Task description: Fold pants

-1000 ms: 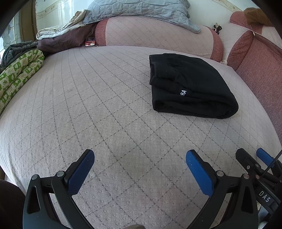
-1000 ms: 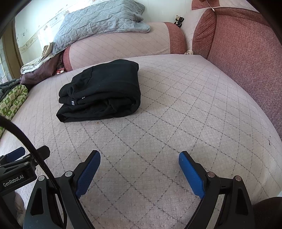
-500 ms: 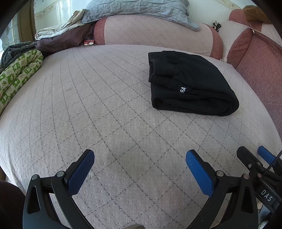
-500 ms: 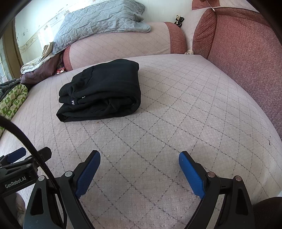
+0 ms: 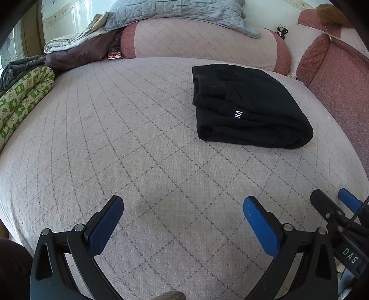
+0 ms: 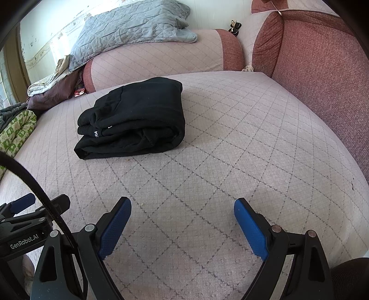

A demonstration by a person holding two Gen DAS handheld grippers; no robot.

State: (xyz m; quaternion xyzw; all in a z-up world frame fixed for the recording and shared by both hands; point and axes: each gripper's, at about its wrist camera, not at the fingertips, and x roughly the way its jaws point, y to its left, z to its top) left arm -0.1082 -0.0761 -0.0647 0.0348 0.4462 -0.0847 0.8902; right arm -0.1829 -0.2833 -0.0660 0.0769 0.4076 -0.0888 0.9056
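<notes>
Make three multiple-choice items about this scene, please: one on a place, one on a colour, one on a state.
1. Where do the pants lie?
A. on the quilted bed cover
B. on the grey pillow
C. in the left gripper

2. What colour are the pants?
A. green
B. black
C. red

3. In what state are the pants?
A. spread out flat
B. hanging from the right gripper
C. folded into a compact stack

Answers: 1 A, they rest on the cover, apart from both grippers; 2 B, the cloth is black with a small white label; 3 C, stacked layers show at the edge, and both grippers are open and hold nothing.
</notes>
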